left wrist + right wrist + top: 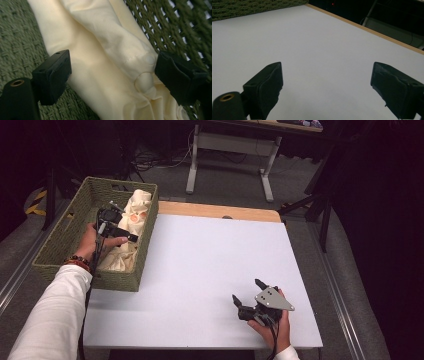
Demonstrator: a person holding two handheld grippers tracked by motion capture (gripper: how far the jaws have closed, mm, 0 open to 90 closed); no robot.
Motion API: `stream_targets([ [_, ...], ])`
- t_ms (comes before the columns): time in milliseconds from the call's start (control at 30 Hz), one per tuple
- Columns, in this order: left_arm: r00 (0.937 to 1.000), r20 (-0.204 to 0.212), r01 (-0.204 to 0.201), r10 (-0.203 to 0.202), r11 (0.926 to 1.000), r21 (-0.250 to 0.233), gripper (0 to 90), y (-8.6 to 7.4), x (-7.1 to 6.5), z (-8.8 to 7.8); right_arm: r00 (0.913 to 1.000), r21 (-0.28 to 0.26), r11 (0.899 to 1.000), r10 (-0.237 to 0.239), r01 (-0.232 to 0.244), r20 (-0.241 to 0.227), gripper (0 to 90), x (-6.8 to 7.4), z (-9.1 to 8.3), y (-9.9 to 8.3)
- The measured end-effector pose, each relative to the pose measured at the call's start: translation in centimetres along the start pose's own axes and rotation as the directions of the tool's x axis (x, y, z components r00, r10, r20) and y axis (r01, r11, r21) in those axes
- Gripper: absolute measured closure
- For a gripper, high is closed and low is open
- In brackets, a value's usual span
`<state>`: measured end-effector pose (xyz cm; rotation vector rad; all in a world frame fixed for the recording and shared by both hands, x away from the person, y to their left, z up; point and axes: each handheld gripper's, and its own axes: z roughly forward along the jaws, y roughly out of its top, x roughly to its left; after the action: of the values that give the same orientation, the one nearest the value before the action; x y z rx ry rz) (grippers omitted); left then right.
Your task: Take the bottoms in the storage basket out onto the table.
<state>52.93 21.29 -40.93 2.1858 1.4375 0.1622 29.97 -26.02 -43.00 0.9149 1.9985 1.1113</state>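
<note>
A green woven basket (pixel 66 234) stands at the table's left edge with a cream cloth (pixel 135 215) bunched inside it. My left gripper (pixel 119 231) hangs inside the basket, just over the cloth. In the left gripper view its jaws stand wide apart, open, on either side of a fold of the cream cloth (pixel 110 55), with the basket's weave (pixel 17 42) behind. My right gripper (pixel 247 292) rests near the front right of the white table, open, jaws pointing left and away. Bare white table top (pixel 317 50) lies between its jaws.
The white table top (pixel 200 265) has a wooden strip (pixel 220 211) along its far edge. Beyond it stands a white-legged desk frame (pixel 232 150) on grey floor. A corner of the basket (pixel 249 7) sits at the upper left of the right gripper view.
</note>
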Motion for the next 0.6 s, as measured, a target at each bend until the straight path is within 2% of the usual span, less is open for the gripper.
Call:
stream_targets([
  [33, 0.9998, -0.017, -0.011, 0.012, 0.9997, 0.020, 14.2, 0.2, 0.0, 0.2, 1.0000, 0.006, 1.000, -0.007, 0.007, -0.007, 11.2, 0.2, 0.2, 0.0],
  [67, 0.9999, -0.006, -0.010, 0.010, 0.9996, 0.026, 14.0, 0.3, 0.0, 0.4, 0.9998, 0.010, 1.000, -0.019, 0.019, -0.009, 11.2, 0.4, 0.2, 0.0],
  [100, 0.9999, -0.010, -0.011, 0.011, 0.9983, 0.057, 15.6, 0.5, 0.0, 0.9, 0.9989, 0.017, 0.999, -0.045, 0.045, -0.013, 11.3, 0.6, 0.3, 0.0],
  [133, 0.9999, -0.010, -0.011, 0.011, 0.9983, 0.057, 16.1, 0.5, 0.0, 0.9, 0.9986, 0.023, 0.998, -0.051, 0.052, -0.015, 11.4, 0.7, 0.4, 0.0],
  [167, 0.9996, -0.009, -0.025, 0.026, 0.9951, 0.096, 16.1, 0.5, -0.2, 1.5, 0.9986, 0.023, 0.998, -0.051, 0.052, -0.015, 11.4, 0.7, 0.4, 0.0],
  [200, 0.9993, 0.018, -0.035, 0.033, 0.9922, 0.120, 18.0, 0.5, -0.3, 1.9, 0.9979, 0.031, 0.998, -0.063, 0.063, -0.018, 11.4, 0.8, 0.5, -0.1],
  [233, 0.9982, 0.044, -0.047, 0.040, 0.9849, 0.166, 22.8, 0.4, -0.5, 2.5, 0.9974, 0.037, 0.997, -0.069, 0.070, -0.020, 11.5, 0.9, 0.6, -0.1],
  [267, 0.9957, 0.026, -0.093, 0.089, 0.9668, 0.238, 25.0, 0.3, -0.9, 3.1, 0.9966, 0.049, 0.996, -0.078, 0.079, -0.025, 11.5, 0.9, 0.8, -0.2],
  [300, 0.9955, 0.024, -0.095, 0.092, 0.9646, 0.246, 25.8, 0.3, -0.9, 3.1, 0.9964, 0.050, 0.995, -0.080, 0.082, -0.027, 11.5, 1.0, 0.9, -0.2],
  [400, 0.9959, 0.027, -0.090, 0.087, 0.9656, 0.244, 30.7, 0.2, -0.8, 3.1, 0.9963, 0.053, 0.995, -0.080, 0.081, -0.031, 11.5, 1.0, 1.0, -0.3],
  [433, 0.9943, 0.018, -0.107, 0.105, 0.9619, 0.252, 30.7, 0.3, -0.8, 3.0, 0.9963, 0.054, 0.995, -0.080, 0.082, -0.031, 11.5, 1.1, 1.0, -0.3],
  [567, 0.9901, -0.018, -0.130, 0.139, 0.9585, 0.254, 54.3, 0.3, -0.7, 2.6, 0.9948, 0.058, 0.994, -0.095, 0.097, -0.037, 11.9, 1.4, 1.0, -0.3],
  [600, 0.9910, -0.016, -0.125, 0.133, 0.9615, 0.245, 61.3, 0.3, -0.5, 2.4, 0.9945, 0.060, 0.993, -0.097, 0.099, -0.040, 12.0, 1.4, 1.1, -0.3],
])
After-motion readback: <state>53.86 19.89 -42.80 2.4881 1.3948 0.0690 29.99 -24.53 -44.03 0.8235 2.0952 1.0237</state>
